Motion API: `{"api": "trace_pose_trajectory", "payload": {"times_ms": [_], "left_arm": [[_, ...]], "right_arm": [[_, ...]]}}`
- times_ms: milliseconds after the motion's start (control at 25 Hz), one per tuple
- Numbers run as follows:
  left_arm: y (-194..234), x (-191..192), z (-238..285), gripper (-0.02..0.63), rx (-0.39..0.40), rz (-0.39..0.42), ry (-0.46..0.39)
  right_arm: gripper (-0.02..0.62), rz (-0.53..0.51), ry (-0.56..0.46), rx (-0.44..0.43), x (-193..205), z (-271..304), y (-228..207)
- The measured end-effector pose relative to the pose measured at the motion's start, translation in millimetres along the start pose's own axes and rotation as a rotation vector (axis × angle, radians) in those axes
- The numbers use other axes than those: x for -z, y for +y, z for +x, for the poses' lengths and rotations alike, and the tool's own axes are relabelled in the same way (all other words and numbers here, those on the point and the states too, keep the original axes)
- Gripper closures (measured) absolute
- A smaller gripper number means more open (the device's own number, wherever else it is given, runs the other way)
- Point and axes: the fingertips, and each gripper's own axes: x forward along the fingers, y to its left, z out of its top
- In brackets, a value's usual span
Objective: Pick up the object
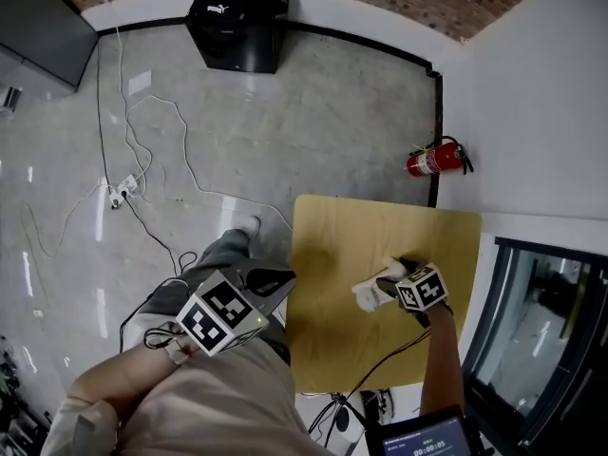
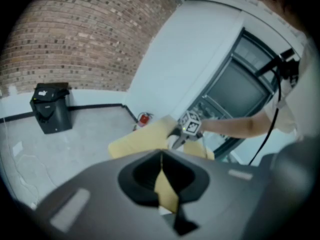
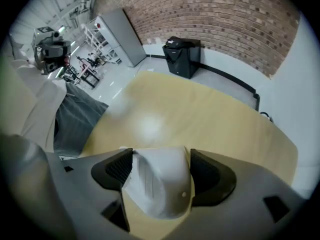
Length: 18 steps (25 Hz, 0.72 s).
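A white rounded object [image 1: 366, 297] lies on the small wooden table [image 1: 332, 245], right of its middle. My right gripper [image 1: 385, 285] points steeply down over it. In the right gripper view the object [image 3: 160, 181] sits between the wide-spread jaws of the right gripper [image 3: 157, 166], close to both pads, and I see no squeeze on it. My left gripper [image 1: 277, 281] hangs off the table's left edge above my lap, shut and empty. In the left gripper view the left gripper [image 2: 161, 176] has its pads together, and the table [image 2: 135, 141] and the right gripper [image 2: 177, 136] show beyond.
A red fire extinguisher [image 1: 435, 158] stands at the wall behind the table. A black bin [image 1: 239, 22] is at the far wall. Cables and a power strip [image 1: 122, 193] lie on the floor at left. A dark-framed glass door [image 1: 532, 321] borders the table's right side.
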Motion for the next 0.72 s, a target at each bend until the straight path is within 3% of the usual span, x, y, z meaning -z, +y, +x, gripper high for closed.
{"api": "trace_pose_trajectory", "payload": {"times_ms": [200, 280, 480, 720], "left_arm": [[1, 4, -2, 0.602, -0.012, -0.008, 0.002], [4, 6, -3, 0.603, -0.016, -0.015, 0.003], [12, 10, -4, 0.603, -0.033, -0.035, 0.01], [15, 17, -1, 0.602, -0.032, -0.046, 0.023]], "right_arm": [[0.225, -0.111, 0.047, -0.15, -19, 39, 71], [0.186, -0.146, 0.089, -0.144, -22, 48, 81], [0.179, -0.162, 0.115, -0.127, -20, 49, 83], [0.183, -0.054, 0.064, -0.123, -17, 47, 84]]}}
